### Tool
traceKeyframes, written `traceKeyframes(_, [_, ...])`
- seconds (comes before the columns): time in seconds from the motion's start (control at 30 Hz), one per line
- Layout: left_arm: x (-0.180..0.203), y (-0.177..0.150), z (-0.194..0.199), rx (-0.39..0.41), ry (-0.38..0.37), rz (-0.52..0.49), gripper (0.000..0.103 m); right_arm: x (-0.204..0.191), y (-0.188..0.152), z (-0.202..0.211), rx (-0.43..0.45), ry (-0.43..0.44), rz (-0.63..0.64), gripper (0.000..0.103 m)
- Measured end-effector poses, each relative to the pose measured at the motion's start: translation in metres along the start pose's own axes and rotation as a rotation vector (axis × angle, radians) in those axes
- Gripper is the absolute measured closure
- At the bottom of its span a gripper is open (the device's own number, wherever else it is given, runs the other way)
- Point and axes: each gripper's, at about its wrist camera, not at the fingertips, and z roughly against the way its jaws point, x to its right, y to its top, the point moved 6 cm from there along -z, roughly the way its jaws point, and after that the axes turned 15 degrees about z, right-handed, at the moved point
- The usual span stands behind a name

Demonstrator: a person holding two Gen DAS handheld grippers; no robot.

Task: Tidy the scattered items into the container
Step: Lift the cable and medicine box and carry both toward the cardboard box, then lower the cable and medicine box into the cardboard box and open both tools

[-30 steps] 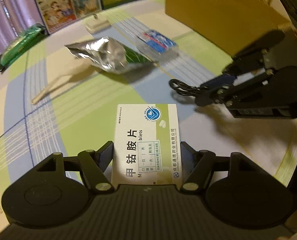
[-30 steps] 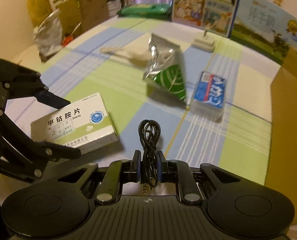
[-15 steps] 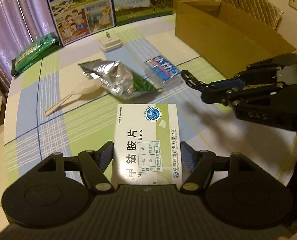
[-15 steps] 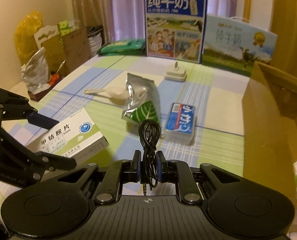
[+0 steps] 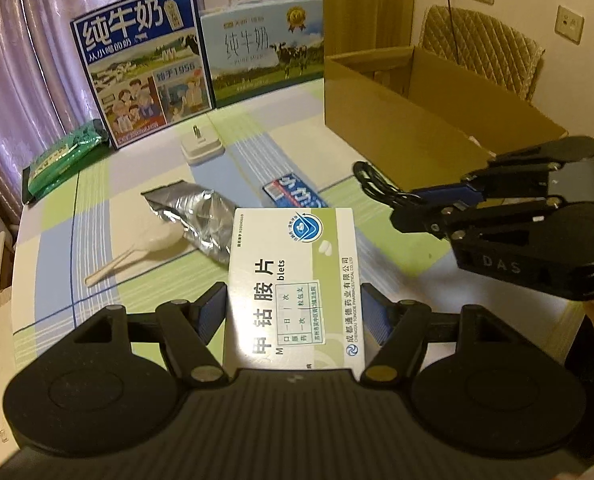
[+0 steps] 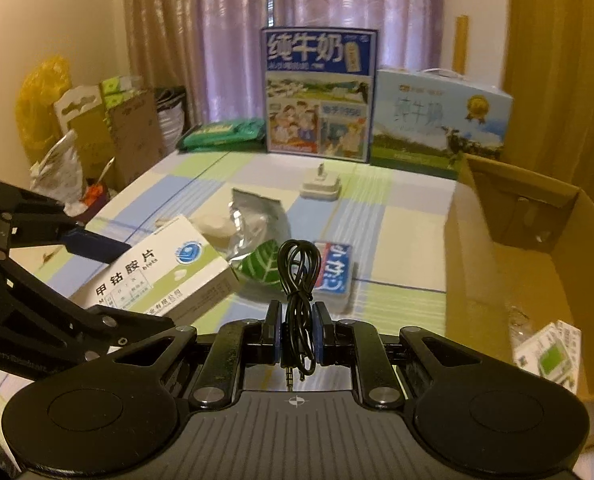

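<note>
Left gripper (image 5: 295, 312): fingers clamped on the two long sides of a white-and-green medicine box (image 5: 295, 276), held flat above the desk (image 5: 57, 248).
Right gripper (image 6: 295, 332): fingers pressed together on a coiled black audio cable (image 6: 297, 276); the loop stands up past the fingertips, the jack plug hangs down behind them.
Cardboard box (image 6: 537, 264): open-topped, on the right side of the desk, beside the right gripper; a small white-and-green packet (image 6: 549, 356) lies inside it.
Foil pouch (image 5: 197, 216): crumpled, silver with a green leaf print, lying on the desk beyond the medicine box.
Plastic spoon (image 5: 137, 252): pale, on the desk, its bowl touching the pouch.
Blue tissue pack (image 6: 333, 268): flat on the desk, just beside the pouch.
White charger dock (image 5: 201, 148): further back, in front of two milk cartons (image 5: 145, 76).
Green packet (image 5: 61, 160): at the desk's far left edge.
</note>
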Motion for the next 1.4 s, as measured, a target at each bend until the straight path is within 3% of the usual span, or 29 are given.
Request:
traceKeyframes(0.3, [0.008, 0.013, 0.004, 0.043, -0.015, 0.019, 0.037, 0.021, 0.008, 0.02, 0.001, -0.028, -0.034, 0.091])
traceKeyframes(0.6, [0.041, 0.033, 0.002, 0.08, -0.069, 0.03, 0.037, 0.054, 0.022, 0.044, 0.022, -0.111, -0.005, 0.091])
traceKeyframes(0.9, [0.086, 0.043, -0.011, 0.089, -0.136, -0.002, 0.037, 0.1, 0.005, 0.071, 0.012, -0.2, -0.023, 0.091])
traceKeyframes(1.1, [0.11, 0.056, -0.013, 0.094, -0.215, 0.047, 0.037, 0.124, -0.012, 0.087, 0.002, -0.237, -0.05, 0.091])
traceKeyframes(1.4, [0.146, 0.083, -0.023, 0.116, -0.277, 0.081, 0.037, 0.181, -0.039, 0.106, -0.009, -0.333, -0.145, 0.091])
